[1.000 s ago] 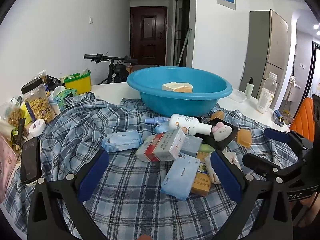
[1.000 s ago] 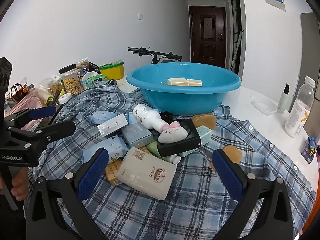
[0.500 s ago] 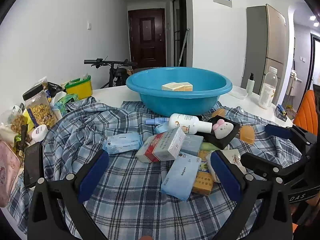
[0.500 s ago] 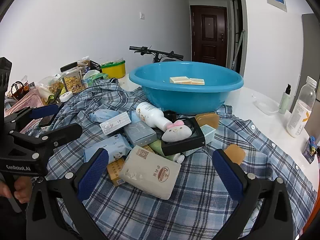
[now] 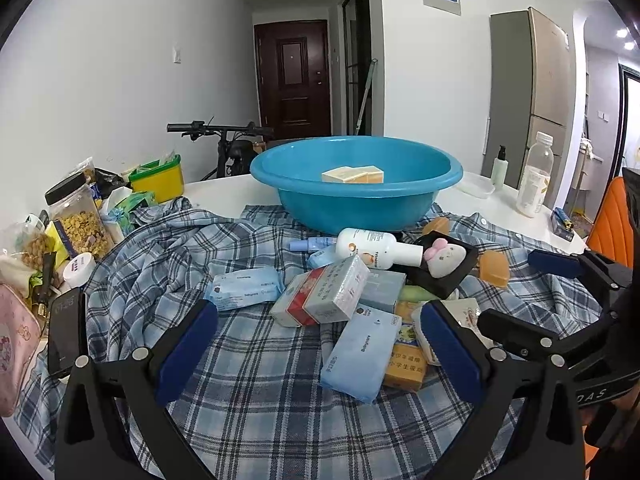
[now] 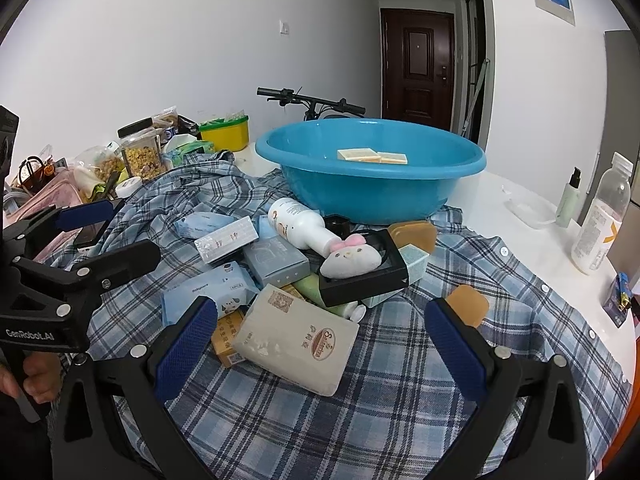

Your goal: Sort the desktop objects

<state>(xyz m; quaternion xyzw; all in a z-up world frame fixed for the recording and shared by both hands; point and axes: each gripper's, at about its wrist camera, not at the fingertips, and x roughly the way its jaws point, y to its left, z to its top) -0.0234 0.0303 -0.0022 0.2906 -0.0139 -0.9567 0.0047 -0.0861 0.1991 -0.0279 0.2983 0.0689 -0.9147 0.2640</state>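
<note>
What changed: almost nothing. Both grippers have crept a little nearer the pile over the last second, and no thing has moved.
What that means: I think no pick has started; the sorting is barely begun.
Left gripper: jaws wide open, holding nothing, hanging low over the plaid shirt just before the light blue tissue pack.
Right gripper: jaws wide open too, empty, with the beige soap box lying between its fingers, not touched.
Pile: boxes, the white lotion bottle and the black tray with the bunny toy lie heaped and touching in the middle of the shirt.
Blue basin: behind the pile, two pale bars inside, lots of room left.
Edges: jars and bags crowd the left side; a dark phone lies near that table edge.
Open room: bare shirt in front of the pile, bare white table on the right.
</note>
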